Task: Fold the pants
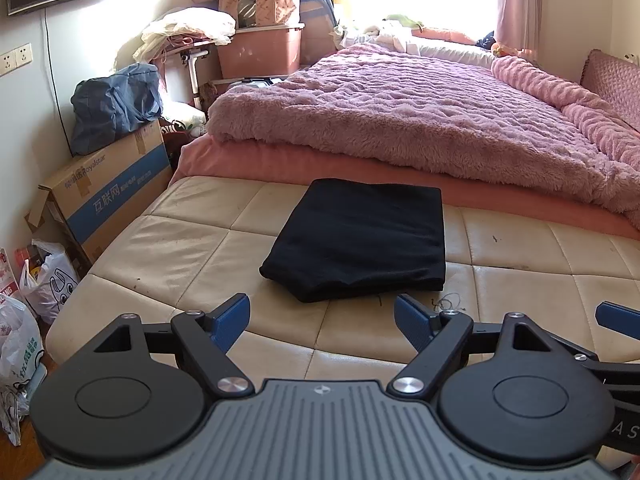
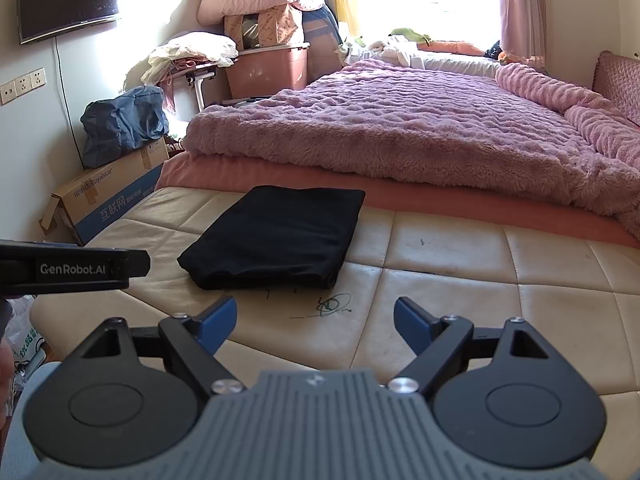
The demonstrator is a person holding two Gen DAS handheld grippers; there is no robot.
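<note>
The black pants (image 1: 356, 240) lie folded into a flat rectangle on the cream leather bench (image 1: 160, 248); they also show in the right wrist view (image 2: 276, 236). My left gripper (image 1: 322, 320) is open and empty, just short of the pants' near edge. My right gripper (image 2: 315, 320) is open and empty, a little to the right of the pants and short of them. The left gripper's body (image 2: 72, 268) shows at the left of the right wrist view. A blue fingertip (image 1: 616, 316) of the right gripper shows at the right edge of the left wrist view.
A bed with a fluffy pink blanket (image 1: 420, 112) lies behind the bench. A cardboard box (image 1: 108, 196) with a blue bag (image 1: 116, 104) on it stands at the left. Plastic bags (image 1: 24, 320) sit on the floor. Storage bins and bedding (image 1: 260, 36) are stacked by the wall.
</note>
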